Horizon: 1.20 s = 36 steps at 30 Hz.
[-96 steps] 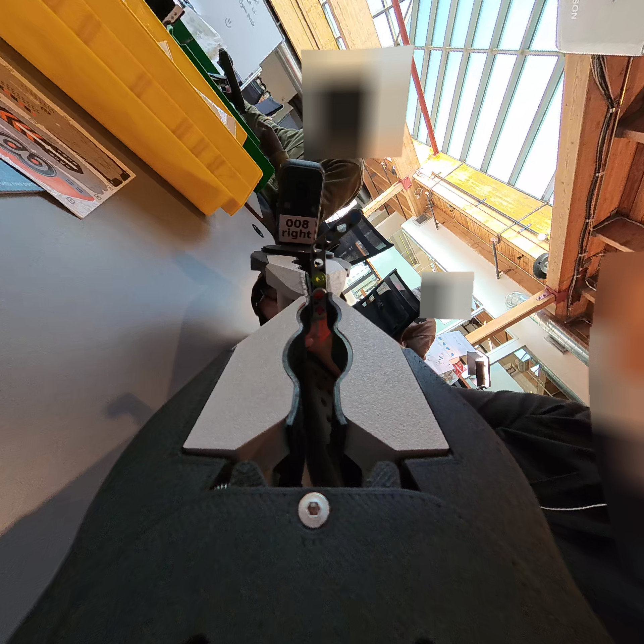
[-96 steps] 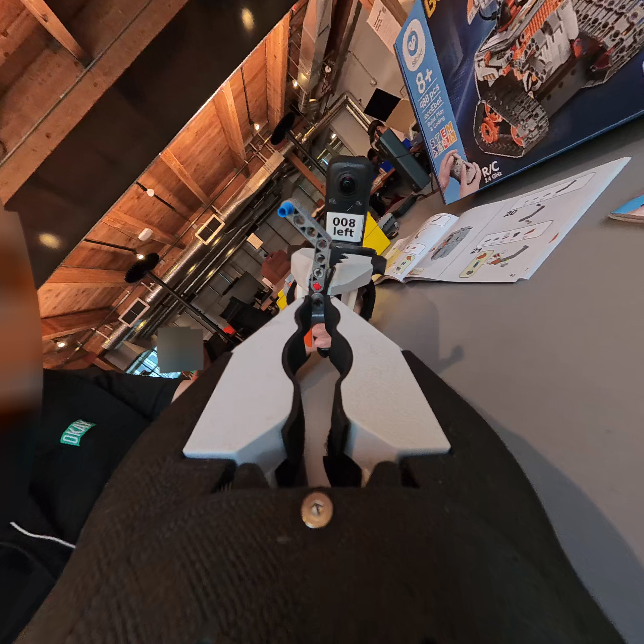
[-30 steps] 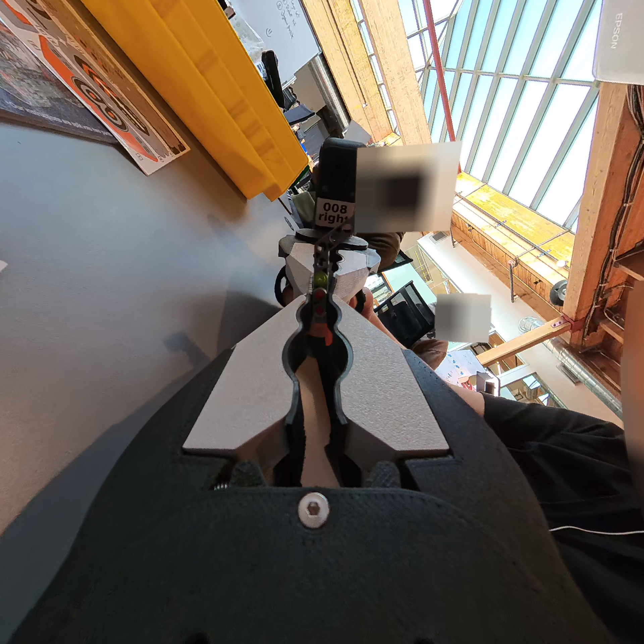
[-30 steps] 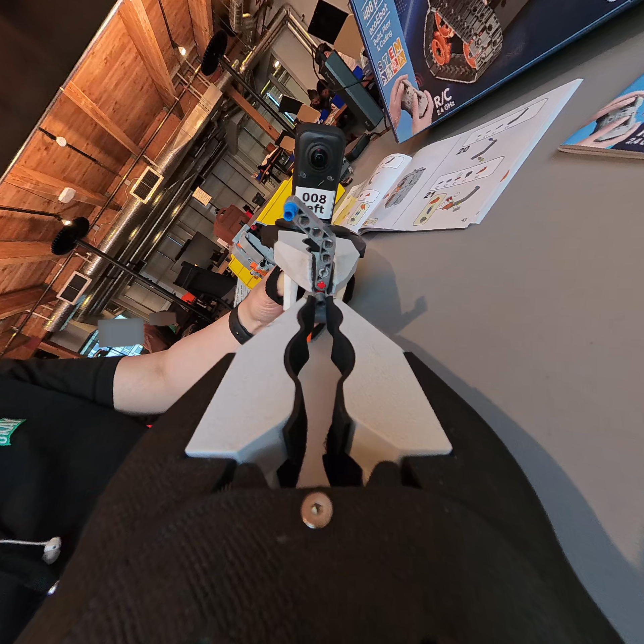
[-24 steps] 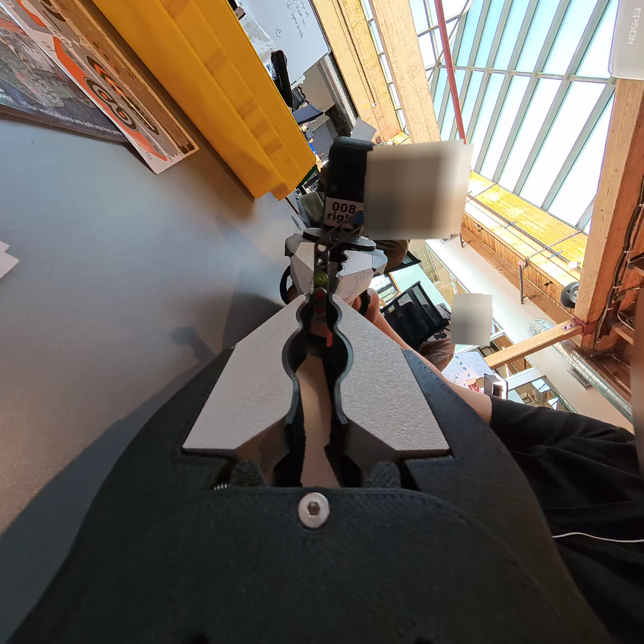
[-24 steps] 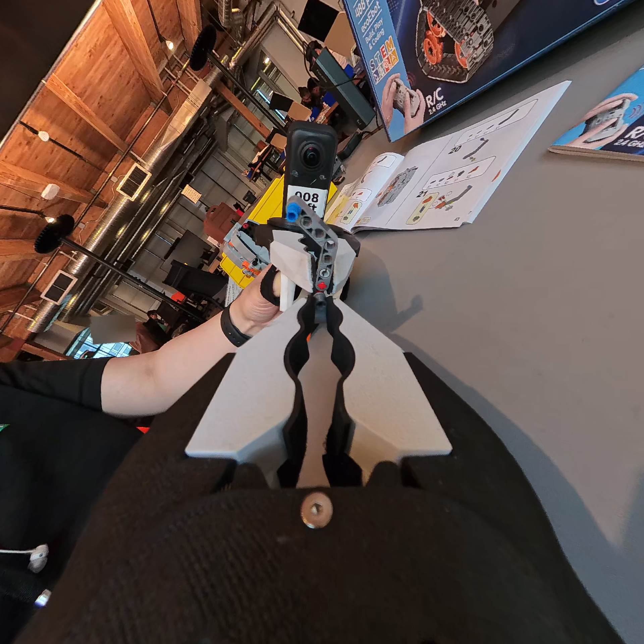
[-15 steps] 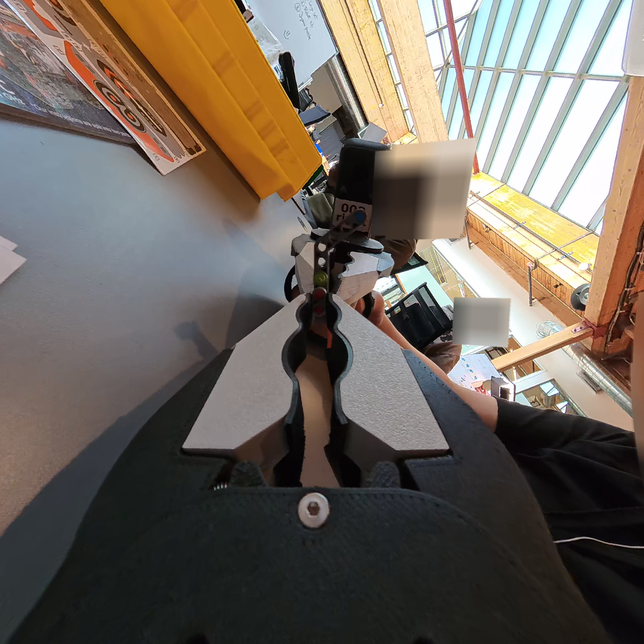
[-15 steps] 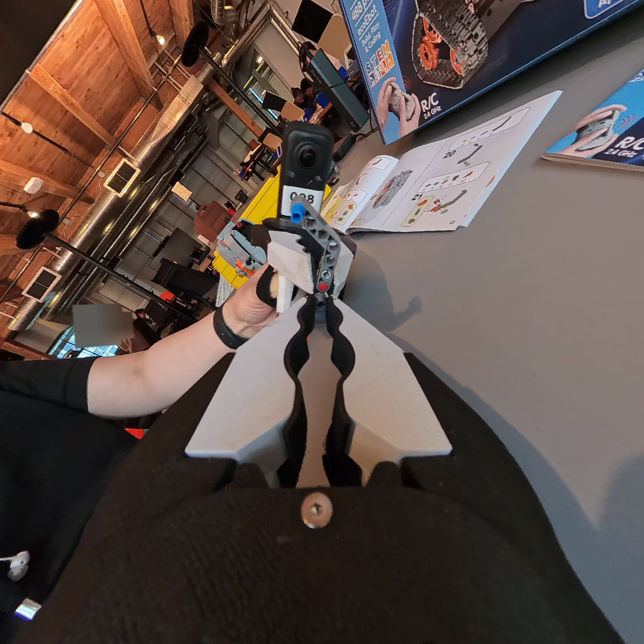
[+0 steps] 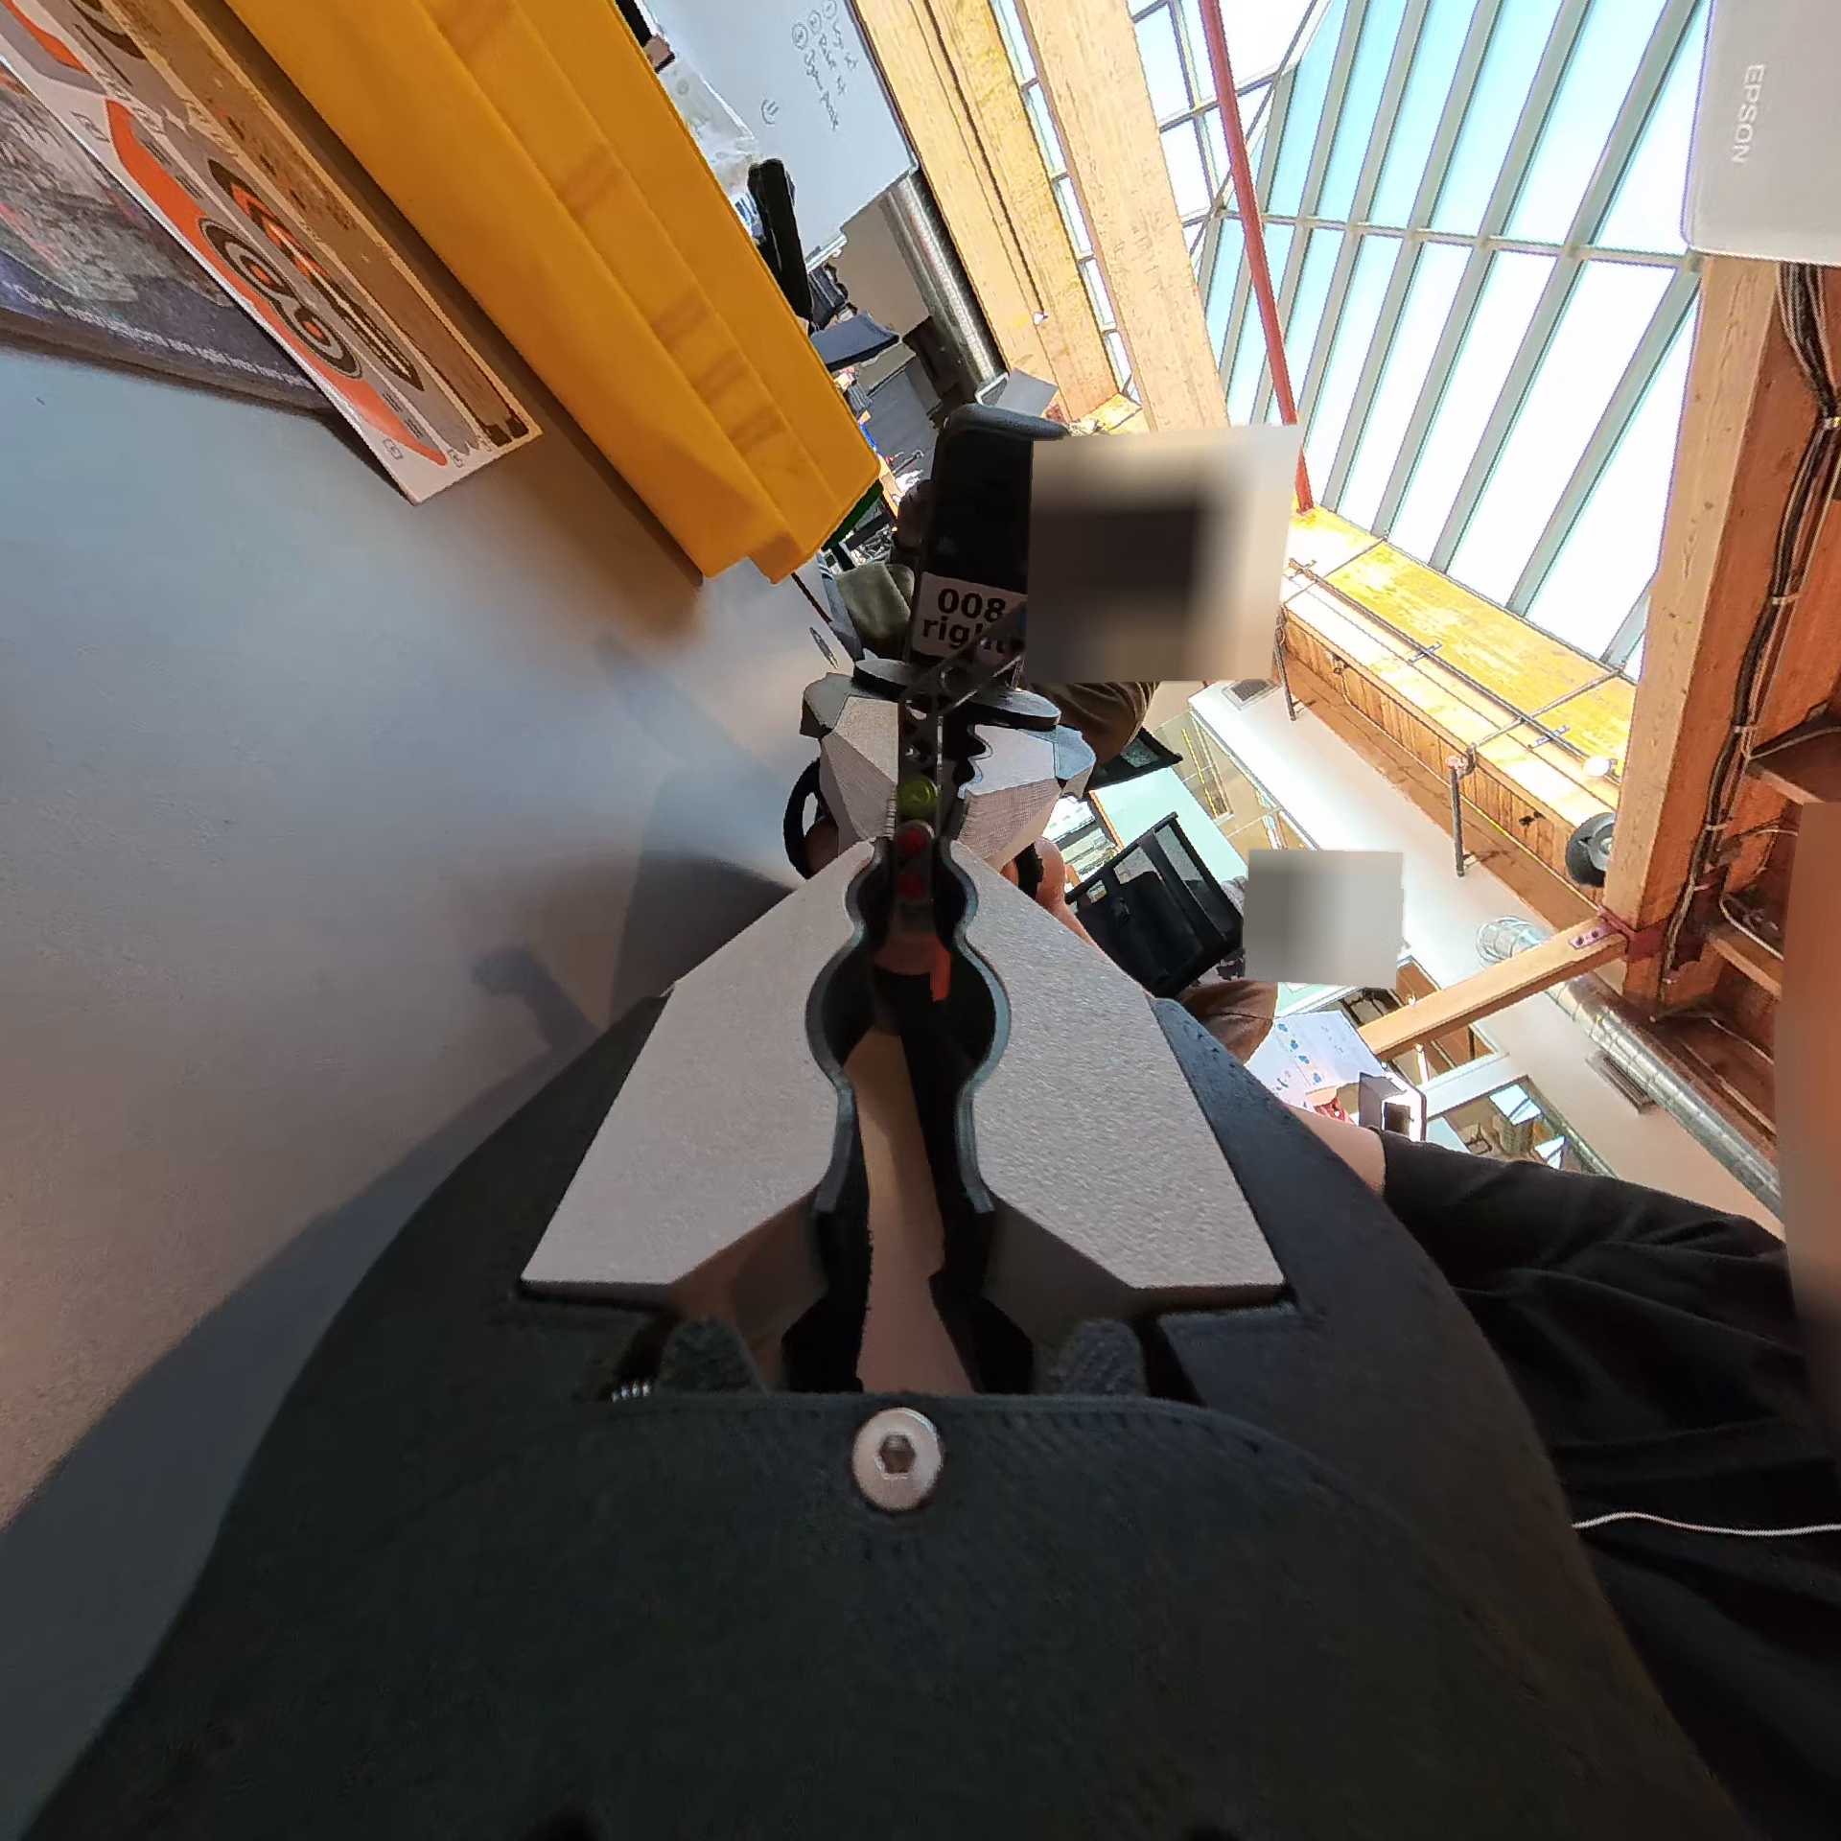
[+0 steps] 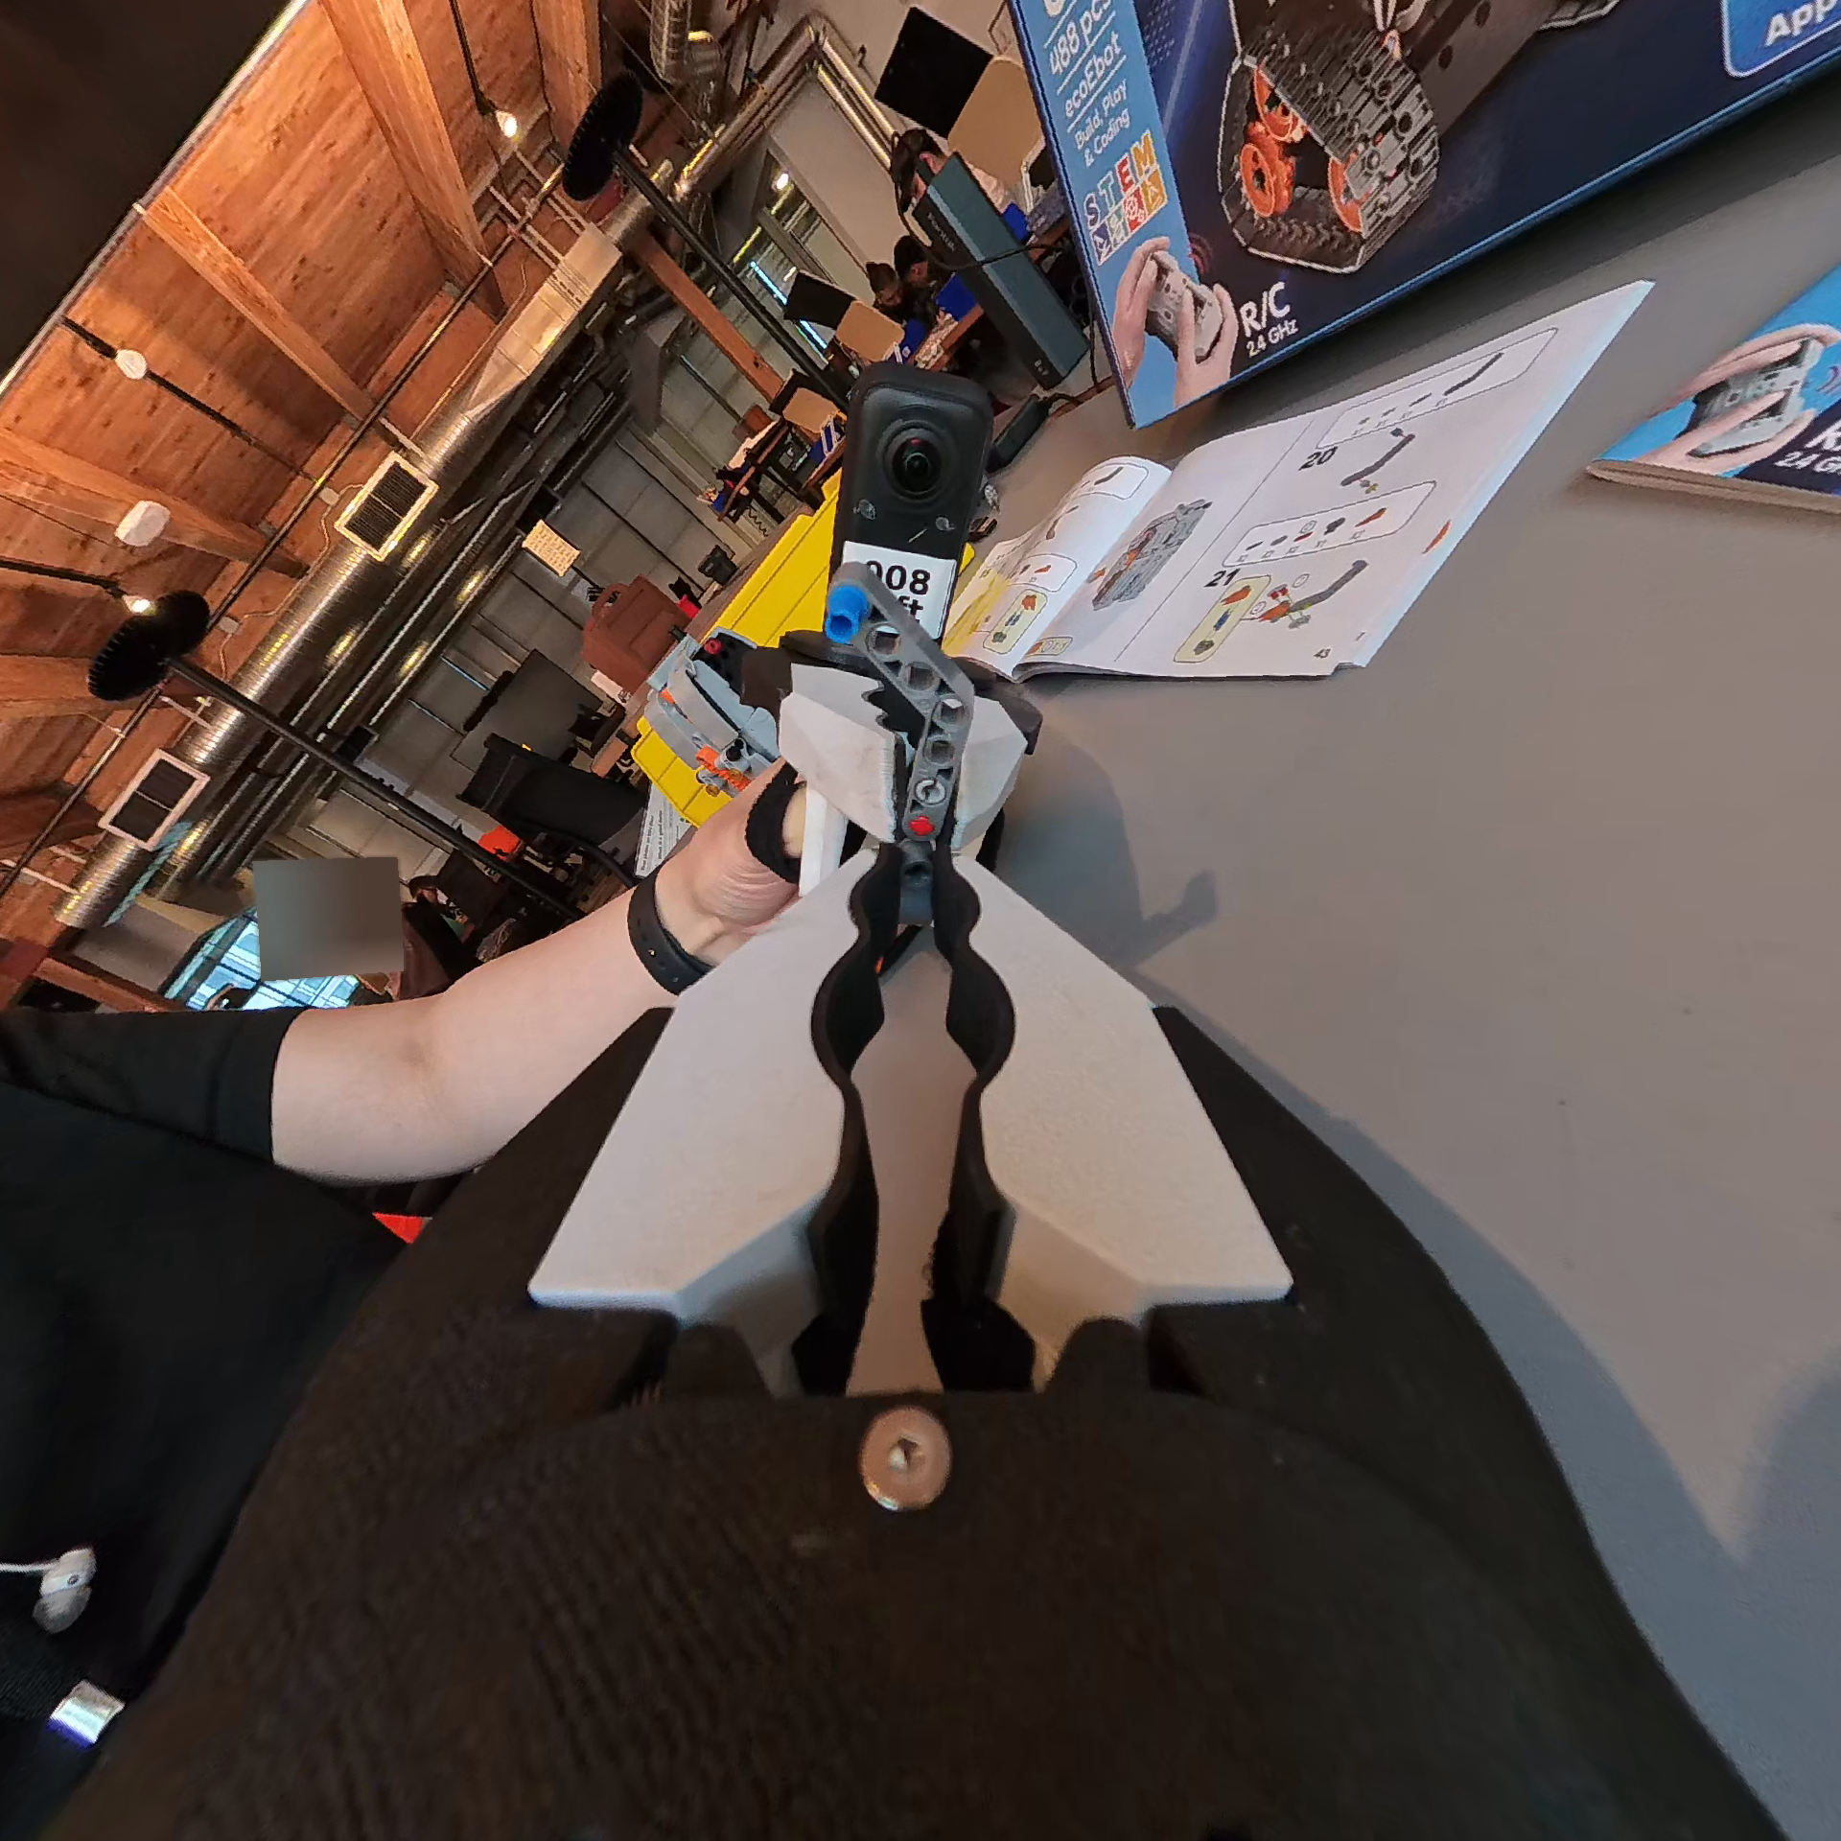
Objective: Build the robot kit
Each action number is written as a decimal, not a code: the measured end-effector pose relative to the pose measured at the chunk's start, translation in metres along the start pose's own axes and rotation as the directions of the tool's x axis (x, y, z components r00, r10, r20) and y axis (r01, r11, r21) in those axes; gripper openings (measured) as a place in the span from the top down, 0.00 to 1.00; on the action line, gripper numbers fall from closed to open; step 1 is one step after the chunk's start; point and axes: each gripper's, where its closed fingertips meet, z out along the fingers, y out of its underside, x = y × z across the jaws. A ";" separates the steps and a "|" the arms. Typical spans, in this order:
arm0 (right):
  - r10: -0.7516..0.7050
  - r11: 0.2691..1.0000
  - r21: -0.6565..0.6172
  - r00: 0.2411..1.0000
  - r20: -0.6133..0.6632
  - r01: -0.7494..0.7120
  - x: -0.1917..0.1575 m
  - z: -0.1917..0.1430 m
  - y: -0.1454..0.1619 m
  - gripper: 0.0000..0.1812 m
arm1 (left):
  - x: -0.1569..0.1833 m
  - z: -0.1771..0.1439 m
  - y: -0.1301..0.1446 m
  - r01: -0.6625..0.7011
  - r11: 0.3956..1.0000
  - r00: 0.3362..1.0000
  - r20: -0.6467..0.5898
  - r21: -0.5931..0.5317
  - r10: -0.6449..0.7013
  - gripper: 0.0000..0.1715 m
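Right wrist view: right gripper (image 10: 912, 879) has its jaws closed on the lower end of the grey beam (image 10: 924, 709), just under the red pin (image 10: 921, 825). The left gripper (image 10: 902, 787) faces it tip to tip and clamps the same beam higher up. The beam leans up-left to a blue pin (image 10: 845, 610) at its free end, all in the air above the grey table (image 10: 1494, 946), nothing touching the surface. The left wrist view shows the beam edge-on, with a yellow-green pin (image 9: 917, 794) between the two sets of tips. Open instruction booklet (image 10: 1255, 558) and blue box (image 10: 1395, 149) lie well apart behind; yellow bin (image 9: 598, 259) is on the far side. My judgement on handling: with two grips so close on one thin part, keep both grippers on one axis, press straight along it, and don't twist. Any sideways load would likely pivot the beam in the pads or pop a pin. Firm squeeze on both, small slow motion. Against 3.2 s ago: the pair sits at another angle to the table, the booklet and box appear higher and farther right, the person's left hand (image 10: 737, 877) and bare forearm are now plainly in view, and the beam leans more. Both grips look unchanged. Against 0.5 s ago, almost no difference.
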 end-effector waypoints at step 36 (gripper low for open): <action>0.072 0.995 0.069 0.997 -0.019 -0.071 0.008 -0.009 -0.010 0.97 | -0.003 -0.015 -0.007 0.039 0.999 0.999 -0.002 0.000 -0.039 0.98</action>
